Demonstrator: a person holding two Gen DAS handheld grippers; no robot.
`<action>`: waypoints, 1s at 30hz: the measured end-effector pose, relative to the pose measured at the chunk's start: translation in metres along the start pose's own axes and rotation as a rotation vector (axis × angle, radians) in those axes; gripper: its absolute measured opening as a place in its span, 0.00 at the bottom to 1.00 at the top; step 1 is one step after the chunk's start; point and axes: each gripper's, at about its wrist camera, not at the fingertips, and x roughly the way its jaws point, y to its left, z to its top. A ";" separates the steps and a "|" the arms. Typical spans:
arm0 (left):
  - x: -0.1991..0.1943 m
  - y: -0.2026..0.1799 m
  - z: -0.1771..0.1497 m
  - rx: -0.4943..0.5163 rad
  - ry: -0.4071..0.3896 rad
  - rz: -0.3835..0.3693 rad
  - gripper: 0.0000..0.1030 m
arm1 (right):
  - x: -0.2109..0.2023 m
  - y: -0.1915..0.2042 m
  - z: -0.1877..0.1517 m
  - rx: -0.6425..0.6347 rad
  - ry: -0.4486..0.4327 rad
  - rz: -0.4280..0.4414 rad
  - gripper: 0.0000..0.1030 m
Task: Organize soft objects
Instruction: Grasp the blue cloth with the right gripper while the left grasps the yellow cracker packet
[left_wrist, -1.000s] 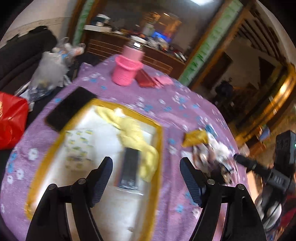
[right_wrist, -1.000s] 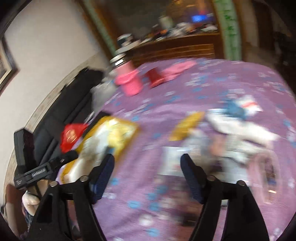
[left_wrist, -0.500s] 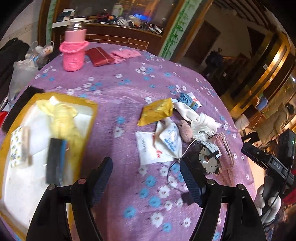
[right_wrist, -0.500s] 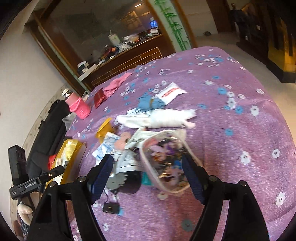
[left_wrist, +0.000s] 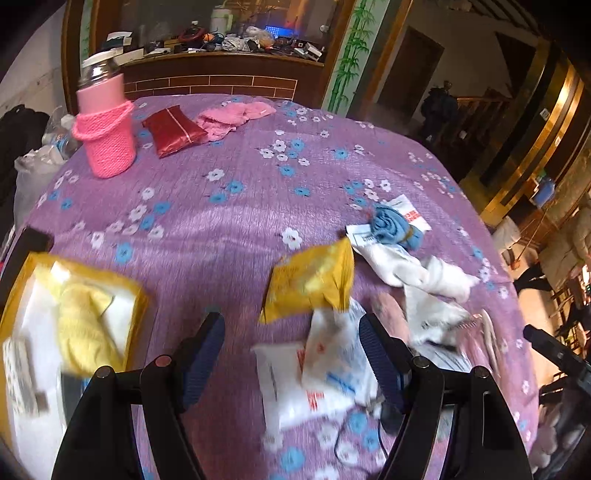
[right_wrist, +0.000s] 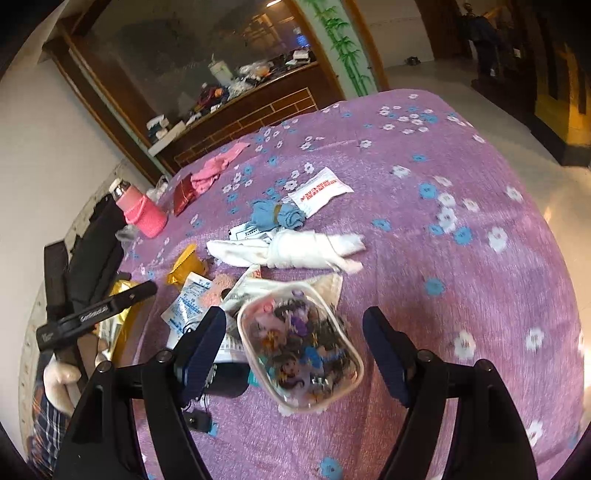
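A pile of soft items lies on the purple flowered cloth (left_wrist: 240, 206): a yellow packet (left_wrist: 310, 280), white tissue packs (left_wrist: 321, 373), a white rolled cloth (right_wrist: 306, 249), a blue rolled cloth (right_wrist: 277, 214) and a clear pouch with cartoon prints (right_wrist: 299, 347). My left gripper (left_wrist: 291, 360) is open and empty, just above the tissue packs. My right gripper (right_wrist: 295, 350) is open and empty, with its jaws on either side of the clear pouch, above it. A yellow-rimmed tray (left_wrist: 136, 291) at the left holds a yellow cloth (left_wrist: 85, 328).
A pink bottle in a knit sleeve (left_wrist: 105, 133), a red pouch (left_wrist: 171, 129) and a pink cloth (left_wrist: 232, 116) sit at the far side. A black cable and plug (right_wrist: 197, 419) lie near the pile. A wooden counter (left_wrist: 221, 79) stands behind the table.
My left gripper has swung from over the tray rightward to the pile and closer to it. My right gripper has moved in over the clear pouch. Both stay open.
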 end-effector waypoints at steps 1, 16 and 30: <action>0.007 -0.002 0.004 0.008 0.009 0.002 0.76 | 0.004 0.003 0.006 -0.011 0.010 -0.004 0.73; 0.066 0.014 0.028 -0.035 0.117 0.015 0.76 | 0.096 0.042 0.084 -0.183 0.228 -0.043 0.73; 0.084 0.019 0.029 -0.025 0.129 0.056 0.76 | 0.190 0.073 0.106 -0.411 0.388 -0.191 0.73</action>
